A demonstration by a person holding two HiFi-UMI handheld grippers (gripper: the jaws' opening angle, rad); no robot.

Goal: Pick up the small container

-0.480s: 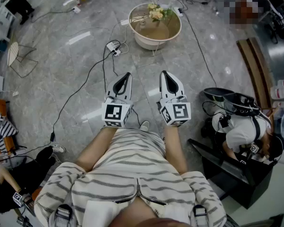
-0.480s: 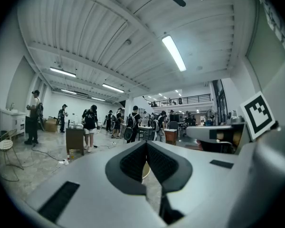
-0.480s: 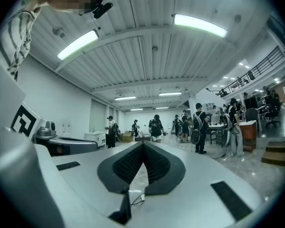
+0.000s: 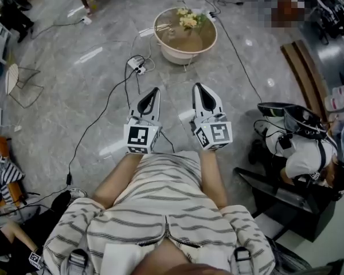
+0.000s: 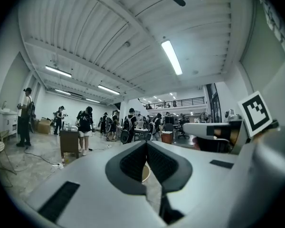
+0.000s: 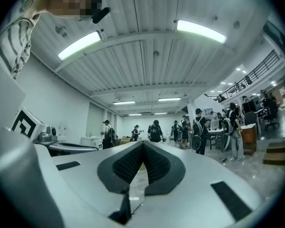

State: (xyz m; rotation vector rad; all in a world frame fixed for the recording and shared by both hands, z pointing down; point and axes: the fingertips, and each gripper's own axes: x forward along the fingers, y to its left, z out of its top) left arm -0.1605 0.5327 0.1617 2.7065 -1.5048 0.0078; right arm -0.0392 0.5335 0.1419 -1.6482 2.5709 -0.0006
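A low round table (image 4: 165, 46) stands on the grey floor ahead of me, with a bunch of pale flowers (image 4: 189, 19) on its far side. I cannot make out a small container on it from here. My left gripper (image 4: 155, 90) and right gripper (image 4: 197, 87) are held side by side at waist height, pointing toward the table and well short of it. In the left gripper view the left gripper (image 5: 146, 144) has its dark pads pressed together with nothing between them. In the right gripper view the right gripper (image 6: 143, 144) looks the same, and both views face out into a large hall.
A white power strip (image 4: 136, 65) and black cables lie on the floor between me and the table. A person (image 4: 305, 156) crouches by dark gear at the right. A wire chair (image 4: 16, 83) stands at the left, and a wooden bench (image 4: 301, 67) at the far right.
Both grippers keep the same pose. The head view has shifted slightly, so the floor and the crouching person sit a little differently in the frame.
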